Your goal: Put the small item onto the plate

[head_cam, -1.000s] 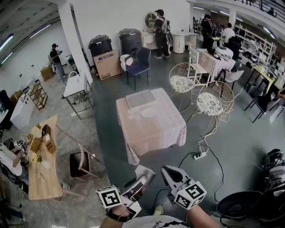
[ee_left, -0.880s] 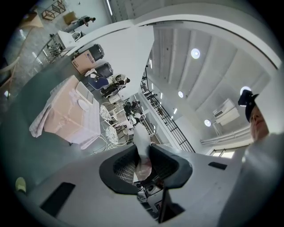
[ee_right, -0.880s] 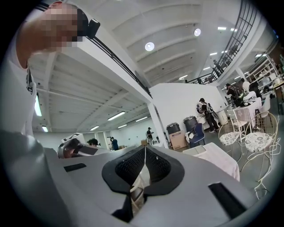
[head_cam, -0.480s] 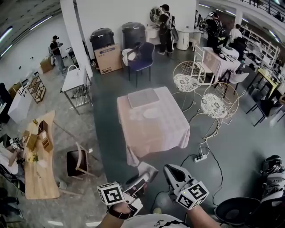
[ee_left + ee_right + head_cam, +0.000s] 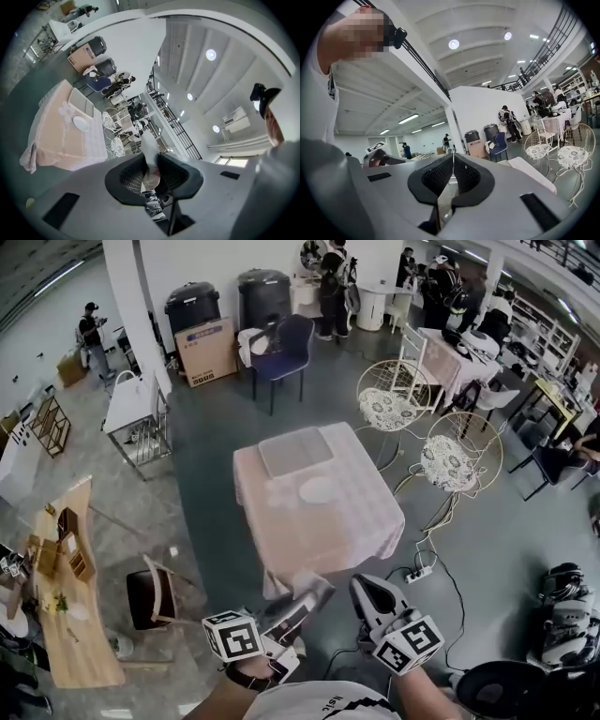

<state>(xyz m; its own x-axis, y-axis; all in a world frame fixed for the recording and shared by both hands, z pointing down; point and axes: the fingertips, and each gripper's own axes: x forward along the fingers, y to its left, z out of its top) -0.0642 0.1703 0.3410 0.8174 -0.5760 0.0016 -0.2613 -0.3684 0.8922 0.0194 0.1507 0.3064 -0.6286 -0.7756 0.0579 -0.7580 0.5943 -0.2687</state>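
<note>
1. At the bottom of the head view, nearest the person, the left tool (image 5: 298,604) is closed narrowly on a small pale whitish item (image 5: 148,149). The item pokes out past the tool's black ribbed pads (image 5: 131,174).
2. Just to its right, the right tool (image 5: 366,592) has its jaws pressed together with nothing between them.
3. Both tools hang over the grey floor (image 5: 487,549), short of the counter.
4. Ahead stands a square counter draped in pale pink cloth (image 5: 347,521). A round white plate (image 5: 317,490) lies on it, well apart from the held item. A flat grey rectangular tray (image 5: 295,451) lies beyond the plate.
5. A white power strip (image 5: 418,571) lies on the floor by the counter's right corner.
6. Two white wire chairs (image 5: 450,460) stand right of the counter.
7. Farther back are a dark blue chair (image 5: 286,348), a brown cardboard box (image 5: 204,351) and two black bins (image 5: 262,296).
</note>
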